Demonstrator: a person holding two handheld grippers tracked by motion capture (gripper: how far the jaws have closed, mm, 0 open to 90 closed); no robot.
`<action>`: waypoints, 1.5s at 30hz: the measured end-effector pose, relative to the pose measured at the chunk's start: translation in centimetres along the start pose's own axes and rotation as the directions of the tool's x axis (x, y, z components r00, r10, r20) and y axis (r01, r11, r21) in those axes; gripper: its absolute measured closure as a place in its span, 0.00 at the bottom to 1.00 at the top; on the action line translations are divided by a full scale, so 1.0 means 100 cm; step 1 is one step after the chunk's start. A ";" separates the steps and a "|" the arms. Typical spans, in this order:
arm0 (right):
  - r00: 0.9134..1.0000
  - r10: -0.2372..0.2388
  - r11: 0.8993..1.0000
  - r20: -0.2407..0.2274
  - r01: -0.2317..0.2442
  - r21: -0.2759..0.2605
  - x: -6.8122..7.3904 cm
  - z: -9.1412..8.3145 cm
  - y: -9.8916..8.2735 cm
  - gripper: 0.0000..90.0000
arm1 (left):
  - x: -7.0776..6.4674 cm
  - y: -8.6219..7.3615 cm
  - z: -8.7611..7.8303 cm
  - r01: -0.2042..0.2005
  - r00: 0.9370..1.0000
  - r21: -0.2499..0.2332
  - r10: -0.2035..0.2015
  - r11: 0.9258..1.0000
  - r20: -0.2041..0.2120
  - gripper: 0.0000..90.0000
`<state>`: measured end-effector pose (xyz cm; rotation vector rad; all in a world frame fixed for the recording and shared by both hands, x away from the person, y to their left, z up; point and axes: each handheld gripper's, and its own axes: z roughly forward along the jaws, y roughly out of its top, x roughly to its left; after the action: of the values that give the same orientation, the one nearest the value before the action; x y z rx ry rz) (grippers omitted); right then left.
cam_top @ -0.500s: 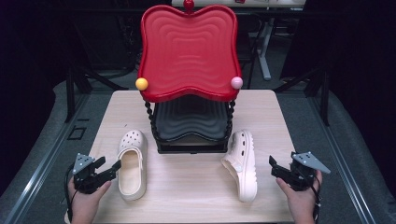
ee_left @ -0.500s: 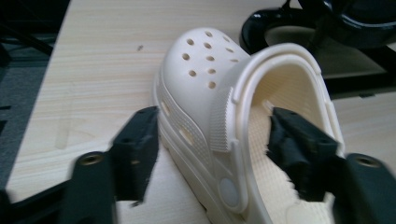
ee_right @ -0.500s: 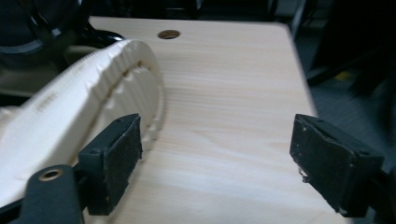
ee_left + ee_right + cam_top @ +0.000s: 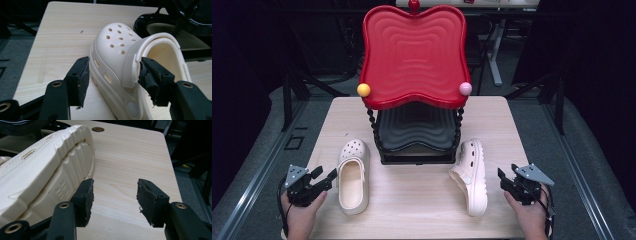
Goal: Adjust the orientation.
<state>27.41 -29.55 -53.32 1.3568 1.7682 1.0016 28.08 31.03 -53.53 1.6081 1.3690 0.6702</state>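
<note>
Two cream clogs lie on the wooden table (image 4: 422, 215) in front of a rack. The left clog (image 4: 352, 175) stands upright, toe pointing away. The right clog (image 4: 472, 175) lies on its side, sole facing right. My left gripper (image 4: 326, 179) is at the left clog's outer side. In the left gripper view it (image 4: 112, 75) is open, and the clog's (image 4: 112, 45) side wall and strap sit between the jaws. My right gripper (image 4: 502, 178) is open just right of the other clog. In the right gripper view its (image 4: 113, 202) jaws have bare table between them, beside the ridged sole (image 4: 42, 170).
A two-tier rack stands at the table's middle back, with a red wavy top tray (image 4: 412, 55) over a black lower tray (image 4: 414, 132). Yellow (image 4: 363, 90) and pink (image 4: 465, 88) balls cap its front posts. Dark floor and table legs surround the table.
</note>
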 end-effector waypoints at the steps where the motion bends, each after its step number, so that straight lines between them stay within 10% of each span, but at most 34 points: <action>1: 1.000 -0.004 1.000 0.002 0.004 0.004 0.000 0.000 0.000 0.53 | 0.000 0.000 0.000 0.001 1.000 0.000 -0.001 1.000 -0.007 0.46; 27: 0.995 0.101 0.995 -0.002 -0.101 0.010 -0.013 -0.005 -0.002 0.58 | -0.018 0.002 -0.001 -0.040 0.999 0.048 0.039 0.998 0.024 0.57; 45: 0.993 0.113 0.994 -0.017 -0.113 -0.008 -0.010 -0.007 0.000 0.58 | -0.030 -0.001 0.031 -0.092 0.994 0.115 0.098 0.989 -0.049 0.66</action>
<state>27.03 -30.62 -52.98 1.4601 1.7123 1.0829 29.95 27.28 -54.59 1.7647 1.3982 0.7091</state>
